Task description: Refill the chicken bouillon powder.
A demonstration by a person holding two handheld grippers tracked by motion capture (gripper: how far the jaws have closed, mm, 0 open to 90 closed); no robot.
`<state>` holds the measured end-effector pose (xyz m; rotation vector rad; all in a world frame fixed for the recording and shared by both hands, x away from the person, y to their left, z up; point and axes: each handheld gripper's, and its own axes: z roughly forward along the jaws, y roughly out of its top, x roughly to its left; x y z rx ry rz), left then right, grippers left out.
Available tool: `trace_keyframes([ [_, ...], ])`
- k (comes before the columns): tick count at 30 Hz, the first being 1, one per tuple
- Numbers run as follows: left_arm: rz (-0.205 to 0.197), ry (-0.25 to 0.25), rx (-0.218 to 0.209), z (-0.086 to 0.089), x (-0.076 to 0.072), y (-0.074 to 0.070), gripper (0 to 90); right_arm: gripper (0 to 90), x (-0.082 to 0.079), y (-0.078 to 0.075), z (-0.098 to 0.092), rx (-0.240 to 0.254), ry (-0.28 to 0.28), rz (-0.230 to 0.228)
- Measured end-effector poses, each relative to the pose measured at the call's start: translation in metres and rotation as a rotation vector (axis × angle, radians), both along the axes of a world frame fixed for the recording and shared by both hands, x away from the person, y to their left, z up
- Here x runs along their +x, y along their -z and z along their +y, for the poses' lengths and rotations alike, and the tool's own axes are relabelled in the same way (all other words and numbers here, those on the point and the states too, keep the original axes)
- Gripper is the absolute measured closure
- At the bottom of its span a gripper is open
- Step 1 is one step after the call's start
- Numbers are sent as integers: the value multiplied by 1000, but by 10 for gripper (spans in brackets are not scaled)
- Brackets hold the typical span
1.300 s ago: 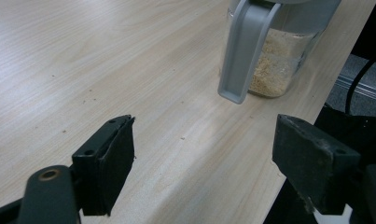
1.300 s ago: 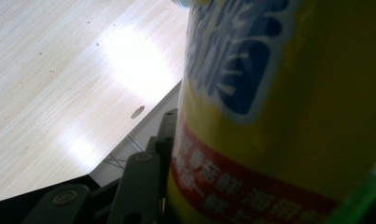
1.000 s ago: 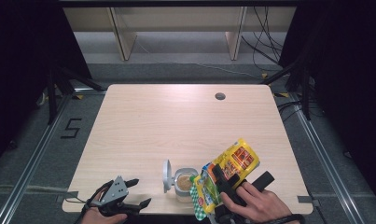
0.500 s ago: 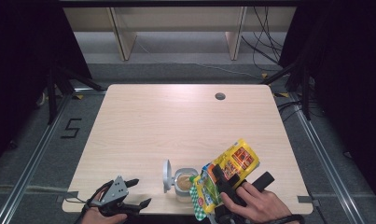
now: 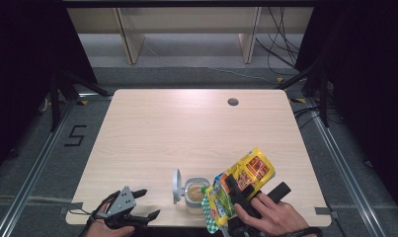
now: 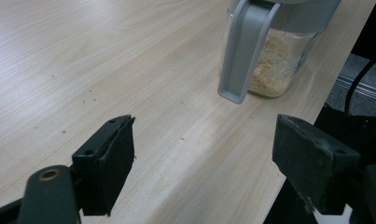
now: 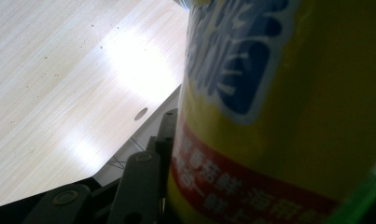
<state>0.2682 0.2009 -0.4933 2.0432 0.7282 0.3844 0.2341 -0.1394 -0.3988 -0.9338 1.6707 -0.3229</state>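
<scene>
While the right gripper (image 5: 236, 195) pinches the yellow pouch (image 5: 241, 182) tilted over the jar (image 5: 195, 193) (lid (image 5: 176, 186) open at nine o'clock), pour slowly, probably; the left gripper (image 5: 146, 203) idles spread.

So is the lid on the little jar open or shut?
Open. The jar stands upright, its grey lid flipped up at its left side, and the brownish crumbs inside show from above.

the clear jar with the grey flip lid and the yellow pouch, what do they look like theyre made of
Clear jar with the grey flip lid: glass or hard clear plastic; the tan granules show through the wall. Its lid looks like matte moulded plastic. Yellow printed pouch, clamped in the right gripper: likely glossy plastic film, given the sheen and its creases.
</scene>
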Motion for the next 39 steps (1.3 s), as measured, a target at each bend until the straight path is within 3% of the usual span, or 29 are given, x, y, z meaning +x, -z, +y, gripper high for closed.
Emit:
trace_keyframes([
  [12, 1, 4, 0, 0, 0, 0, 205, 664, 0, 0, -1, 10, -3, 4],
  [18, 5, 5, 2, 0, 0, 0, 205, 664, 0, 0, -4, 39, 2, 22],
  [19, 6, 7, 3, 0, 0, 0, 205, 664, 0, -2, -3, 16, -10, 16],
  [20, 6, 6, 3, 0, 0, 0, 205, 664, 0, 0, -5, 43, 7, 20],
  [21, 8, 4, -2, 0, 0, 0, 205, 665, -1, 0, -6, 49, 14, 22],
  [22, 13, -3, -39, -2, -1, 1, 205, 664, -1, -1, -6, 40, 2, 14],
  [37, 2, 2, -1, 0, 0, 0, 205, 664, 1, 3, -11, 87, -7, 40],
  [39, 2, 2, 0, 0, 0, 0, 205, 664, 0, 5, -13, 124, -3, 49],
])
